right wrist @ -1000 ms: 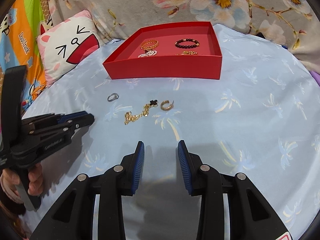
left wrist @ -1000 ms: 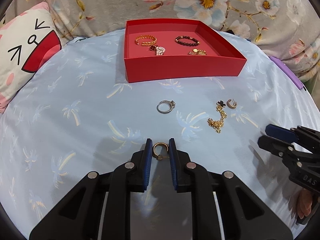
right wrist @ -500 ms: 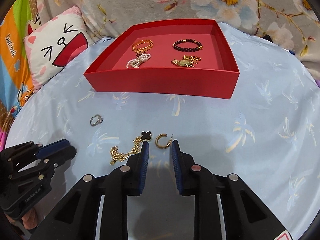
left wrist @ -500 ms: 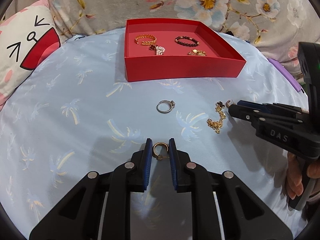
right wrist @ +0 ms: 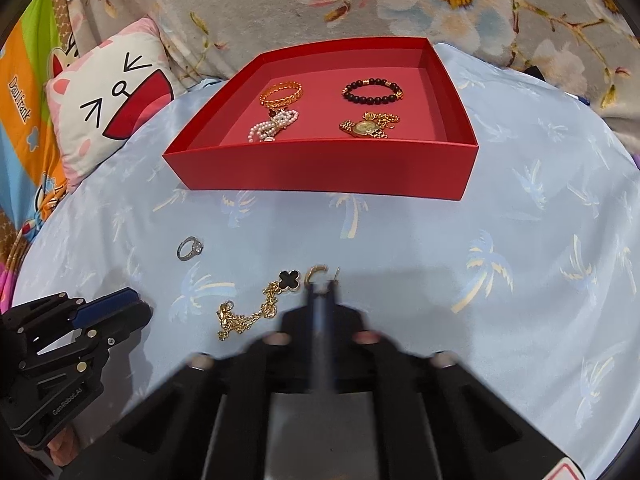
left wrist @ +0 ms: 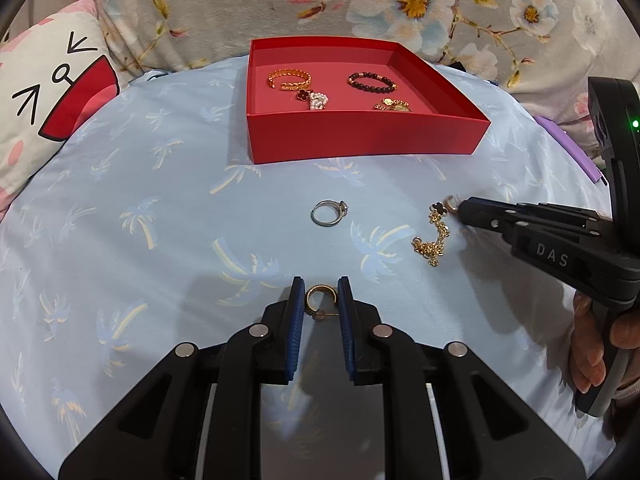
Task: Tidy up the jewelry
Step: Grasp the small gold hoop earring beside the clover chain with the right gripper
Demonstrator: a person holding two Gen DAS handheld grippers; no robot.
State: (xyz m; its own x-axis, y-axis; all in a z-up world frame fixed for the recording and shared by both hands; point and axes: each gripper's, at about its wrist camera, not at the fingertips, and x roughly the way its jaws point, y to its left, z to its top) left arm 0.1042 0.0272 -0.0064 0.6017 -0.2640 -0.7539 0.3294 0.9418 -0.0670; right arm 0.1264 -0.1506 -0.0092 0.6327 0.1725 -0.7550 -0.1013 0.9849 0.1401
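A red tray (left wrist: 360, 136) at the back holds a gold bangle (left wrist: 289, 78), a dark bead bracelet (left wrist: 371, 82), a pearl piece (left wrist: 319, 100) and a gold watch (right wrist: 364, 128). My left gripper (left wrist: 321, 300) is shut on a gold hoop earring (left wrist: 319, 298) just above the blue cloth. My right gripper (right wrist: 322, 292) is blurred, its jaws closed together at a second gold hoop earring (right wrist: 317, 273). A gold chain with a black clover (right wrist: 256, 308) lies just left of it. A silver ring (left wrist: 329, 213) lies in the middle.
A cat-face pillow (left wrist: 52, 108) sits at the far left. Floral fabric (left wrist: 400, 0) runs behind the tray. The cloth-covered surface (left wrist: 140, 240) drops off at the left and right. A purple strip (left wrist: 568, 152) lies at the right edge.
My right gripper has moved forward to the second hoop earring and its jaws have closed together. My left gripper has stayed still, holding its earring.
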